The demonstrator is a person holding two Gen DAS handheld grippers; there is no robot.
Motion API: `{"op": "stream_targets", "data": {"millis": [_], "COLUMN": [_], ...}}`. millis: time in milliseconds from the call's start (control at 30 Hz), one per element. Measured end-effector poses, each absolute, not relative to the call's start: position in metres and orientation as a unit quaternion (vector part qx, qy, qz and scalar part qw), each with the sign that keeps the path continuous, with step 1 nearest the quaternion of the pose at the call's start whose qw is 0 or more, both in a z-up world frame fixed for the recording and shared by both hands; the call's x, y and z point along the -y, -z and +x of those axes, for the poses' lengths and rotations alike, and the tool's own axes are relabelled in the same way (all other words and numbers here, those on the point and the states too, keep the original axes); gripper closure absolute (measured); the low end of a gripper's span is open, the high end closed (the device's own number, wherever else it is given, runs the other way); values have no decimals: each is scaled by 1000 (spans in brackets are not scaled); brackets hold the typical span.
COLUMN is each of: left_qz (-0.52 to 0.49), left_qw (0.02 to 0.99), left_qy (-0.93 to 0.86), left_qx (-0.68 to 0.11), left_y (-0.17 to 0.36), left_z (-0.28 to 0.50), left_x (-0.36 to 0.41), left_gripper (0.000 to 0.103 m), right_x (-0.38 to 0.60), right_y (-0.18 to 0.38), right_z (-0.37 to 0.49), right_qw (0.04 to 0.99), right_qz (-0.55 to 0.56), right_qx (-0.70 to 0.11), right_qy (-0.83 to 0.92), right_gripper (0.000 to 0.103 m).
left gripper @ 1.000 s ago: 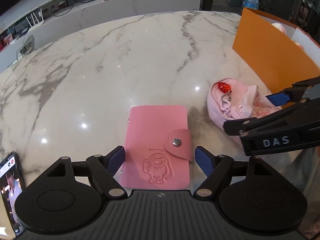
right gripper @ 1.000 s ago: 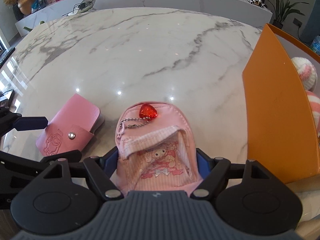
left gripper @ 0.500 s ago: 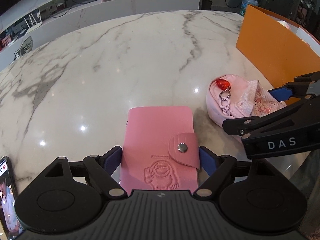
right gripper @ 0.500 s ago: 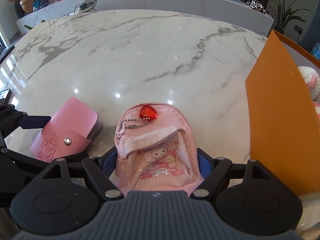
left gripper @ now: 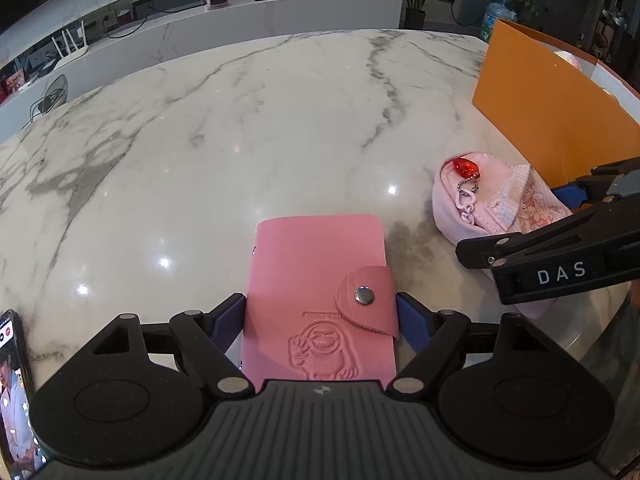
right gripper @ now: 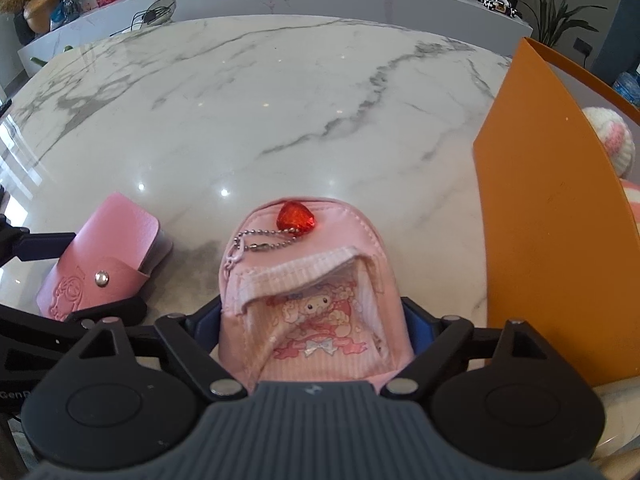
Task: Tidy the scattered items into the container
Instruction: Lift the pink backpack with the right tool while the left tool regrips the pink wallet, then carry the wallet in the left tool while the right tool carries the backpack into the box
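A pink card wallet (left gripper: 320, 280) with a snap flap lies between my left gripper's (left gripper: 320, 316) blue pads, which press its two sides. It also shows in the right wrist view (right gripper: 108, 256). A small pink backpack pouch (right gripper: 312, 304) with a red heart charm (right gripper: 296, 216) sits between my right gripper's (right gripper: 312, 320) pads, which are shut on it. The pouch also shows in the left wrist view (left gripper: 492, 200). The orange container (right gripper: 548, 220) stands just right of the pouch, with a knitted white and pink item (right gripper: 612, 140) inside.
The marble table (left gripper: 240, 140) stretches ahead. A phone (left gripper: 12, 392) lies at the left near edge. A white counter (left gripper: 240, 12) with small objects runs behind the table. The right gripper's arm (left gripper: 560, 256) crosses the left wrist view.
My left gripper moved forward around the wallet and its pads closed onto the wallet's sides. The right gripper stayed shut on the pouch, with the view shifting slightly.
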State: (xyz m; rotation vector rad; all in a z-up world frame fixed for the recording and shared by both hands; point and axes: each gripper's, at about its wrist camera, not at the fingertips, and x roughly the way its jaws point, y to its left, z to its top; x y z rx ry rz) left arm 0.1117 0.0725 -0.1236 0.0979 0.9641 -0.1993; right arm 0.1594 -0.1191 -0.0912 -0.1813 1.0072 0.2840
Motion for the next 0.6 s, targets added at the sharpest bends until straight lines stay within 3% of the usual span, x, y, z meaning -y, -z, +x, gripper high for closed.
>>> {"op": "stream_targets", "data": {"millis": [167,600], "left_qz": [46,47], "left_qw": [884,903], "left_qy": [83,71], "left_qx": [-458,-421], "left_y": [118,71], "left_z": [106,87], "left_x": [-76,-67], "left_gripper": [10,11], "right_x": [118,135], "right_y": [88,48], "right_z": [156,135], "right_qw": [864,889], "right_qz": [-90,-47], "right_qx": [-476,-431], "right_qy": [-135,-146], "right_gripper": [25,27]}}
